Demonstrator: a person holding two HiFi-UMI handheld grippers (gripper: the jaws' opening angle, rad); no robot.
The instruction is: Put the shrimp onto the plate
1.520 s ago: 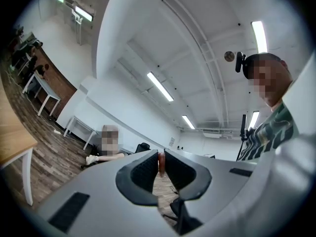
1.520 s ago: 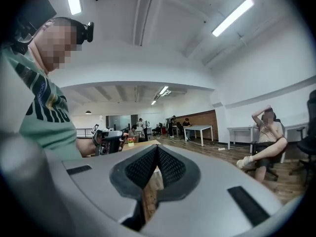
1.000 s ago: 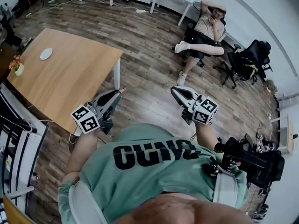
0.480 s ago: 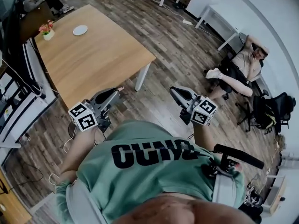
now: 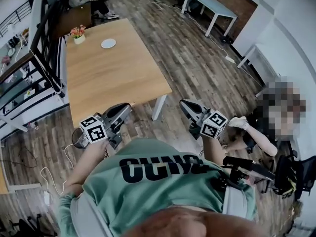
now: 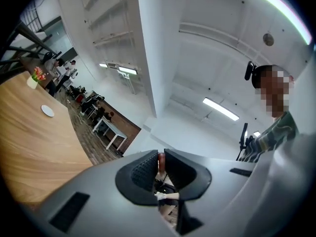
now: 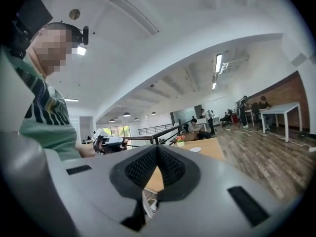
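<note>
A small pinkish-brown shrimp (image 6: 160, 158) is pinched at the tips of my left gripper (image 6: 160, 154), which is shut on it. In the head view the left gripper (image 5: 127, 106) hovers over the near edge of the wooden table (image 5: 113, 78). A white plate (image 5: 108, 43) lies far across that table; it also shows as the plate (image 6: 47, 110) and the plate (image 7: 196, 149). My right gripper (image 5: 183, 103) is held over the floor to the right of the table. The right gripper (image 7: 157, 148) is shut, with nothing between its pads.
A pot of flowers (image 5: 77, 33) stands at the table's far corner. A black railing (image 5: 47, 43) runs along the table's left side. A seated person (image 5: 256, 132) is close on the right. White tables (image 5: 210, 6) stand at the back. Cables (image 5: 47, 181) lie on the floor.
The head view has swung round: the table has come from the left to just ahead of the left gripper, and the seated person has slid to the right edge. Both grippers keep their pose.
</note>
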